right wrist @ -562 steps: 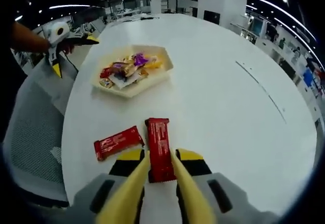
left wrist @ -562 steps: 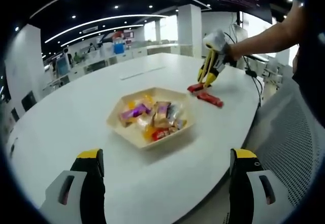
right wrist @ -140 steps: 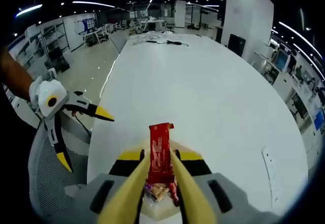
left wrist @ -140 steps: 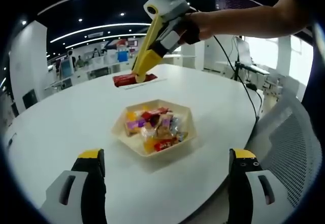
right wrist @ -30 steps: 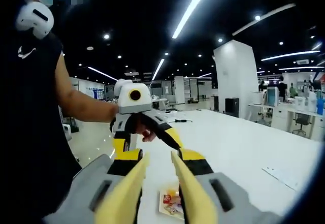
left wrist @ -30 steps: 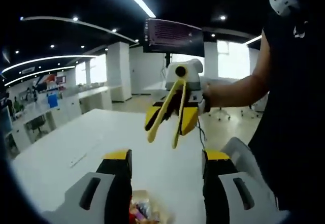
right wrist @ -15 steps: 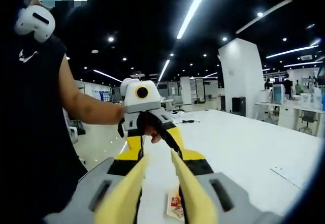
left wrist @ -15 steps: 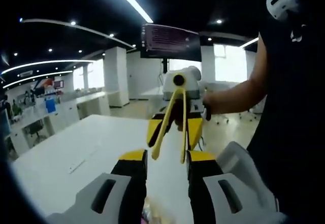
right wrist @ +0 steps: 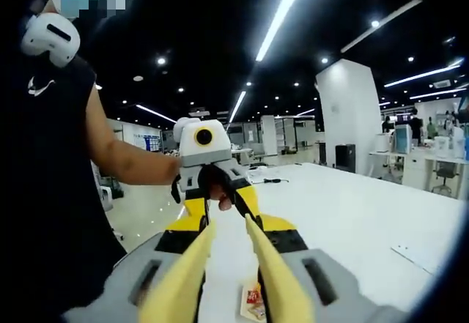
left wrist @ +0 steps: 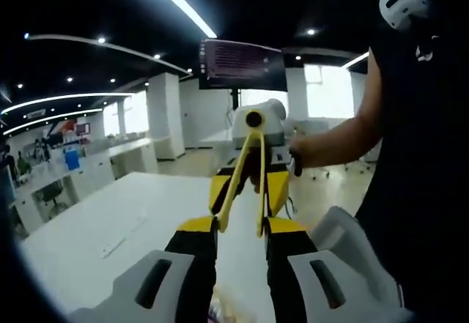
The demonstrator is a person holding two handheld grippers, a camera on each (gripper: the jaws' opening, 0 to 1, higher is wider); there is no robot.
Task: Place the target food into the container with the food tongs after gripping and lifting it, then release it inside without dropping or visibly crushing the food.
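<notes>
Both grippers are raised above the table and face each other. In the left gripper view my left gripper (left wrist: pixel 242 225) has its jaws drawn close, a narrow gap left and nothing between them. Just beyond it hangs my right gripper (left wrist: pixel 240 229) with the yellow food tongs (left wrist: pixel 236 184), tips apart and empty. In the right gripper view the tongs (right wrist: pixel 264 272) of my right gripper (right wrist: pixel 229 226) hold nothing, and the left gripper (right wrist: pixel 221 204) faces them. Below the tongs shows a corner of the container (right wrist: pixel 253 299) with wrapped snacks in it.
The person's dark-clothed body (left wrist: pixel 418 154) and bare arm (right wrist: pixel 128 158) stand close beside the grippers. The white table (right wrist: pixel 352 220) stretches away behind. A dark screen (left wrist: pixel 242 65) hangs from the ceiling. A grey chair back (left wrist: pixel 341 228) is at the table's edge.
My left gripper's jaws have drawn much closer together over the last second. The two grippers have come slightly nearer, face to face. The tongs stay empty.
</notes>
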